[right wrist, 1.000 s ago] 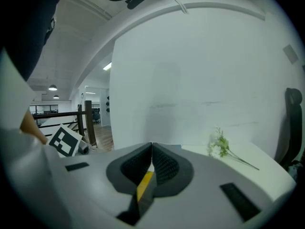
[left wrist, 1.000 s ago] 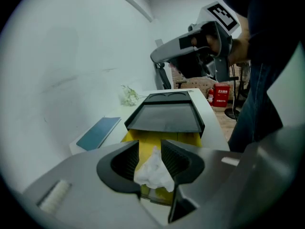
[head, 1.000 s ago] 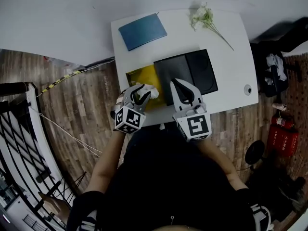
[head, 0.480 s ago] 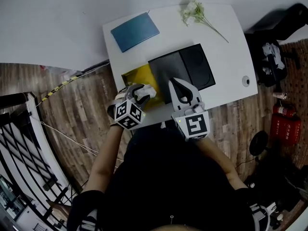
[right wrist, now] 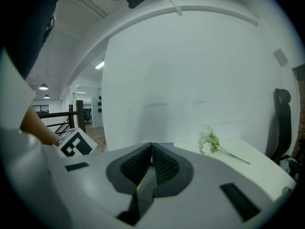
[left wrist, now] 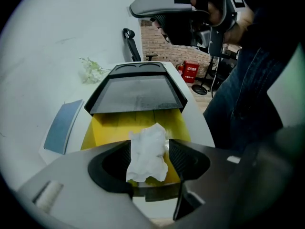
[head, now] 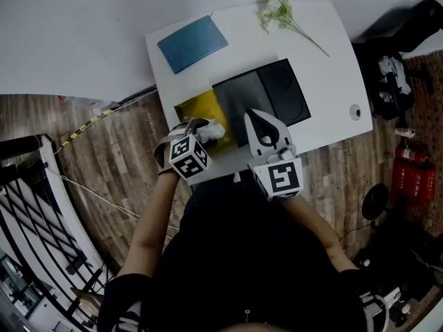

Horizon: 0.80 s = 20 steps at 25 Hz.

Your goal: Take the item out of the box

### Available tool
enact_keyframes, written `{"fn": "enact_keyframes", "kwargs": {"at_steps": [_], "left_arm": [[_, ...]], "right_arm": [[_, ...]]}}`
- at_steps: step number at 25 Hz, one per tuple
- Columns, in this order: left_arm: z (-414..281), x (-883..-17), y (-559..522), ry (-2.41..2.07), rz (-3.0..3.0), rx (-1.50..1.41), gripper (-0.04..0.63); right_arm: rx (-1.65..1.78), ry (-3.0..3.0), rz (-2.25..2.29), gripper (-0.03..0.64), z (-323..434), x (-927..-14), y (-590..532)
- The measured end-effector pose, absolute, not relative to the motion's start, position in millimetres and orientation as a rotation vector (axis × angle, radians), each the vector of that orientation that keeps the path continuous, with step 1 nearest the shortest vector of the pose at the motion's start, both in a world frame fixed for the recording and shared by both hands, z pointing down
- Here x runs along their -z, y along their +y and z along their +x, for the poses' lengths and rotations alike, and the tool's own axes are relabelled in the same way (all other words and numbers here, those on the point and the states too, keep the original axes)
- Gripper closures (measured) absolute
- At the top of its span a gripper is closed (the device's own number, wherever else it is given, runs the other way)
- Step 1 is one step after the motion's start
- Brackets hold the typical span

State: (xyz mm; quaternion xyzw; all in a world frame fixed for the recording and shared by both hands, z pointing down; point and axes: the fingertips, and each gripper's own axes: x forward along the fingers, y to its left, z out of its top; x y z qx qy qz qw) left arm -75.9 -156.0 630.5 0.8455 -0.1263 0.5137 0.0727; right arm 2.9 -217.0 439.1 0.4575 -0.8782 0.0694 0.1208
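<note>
A white table [head: 325,68] stood against a plain white wall, with a wood-plank floor [head: 118,158] around it. At the table's far side lay a blue notebook [head: 192,43] and, well apart from it, a sprig of white flowers [head: 280,12].

Nearer the person sat an open yellow box [head: 194,109]. A black lid [head: 263,95] with one square and one round recess lay just beside it and overlapped its right edge.

The left claw [left wrist: 149,144] was at the box's near edge, and its jaws were opening and already stood wide. Between them was a crumpled white paper wad [left wrist: 147,159], close to both pads but no longer squeezed. The wad sat over the near right corner of the yellow box. The views did not show whether it rested inside the box or on its rim.

The right claw [right wrist: 151,149] was above the near edge of the black lid. Its ribbed pads were pressed together, with nothing visibly gripped between them.

Each claw carried a cube printed with black-and-white square markers. A red fire extinguisher [head: 410,180] stood on the floor to the right. It had a pale label, but the print was too small to read. No brand or other writing was legible anywhere.
</note>
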Motion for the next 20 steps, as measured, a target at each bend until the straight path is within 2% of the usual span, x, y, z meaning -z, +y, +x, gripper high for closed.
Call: {"fn": "enact_keyframes", "kwargs": {"at_steps": [20], "left_arm": [[-71.4,-663.5,-161.3,-0.405,2.415,-1.812,0.363]], "right_arm": [[-0.225,-2.549,1.348,0.604,10.6,-444.5,-222.5]]}}
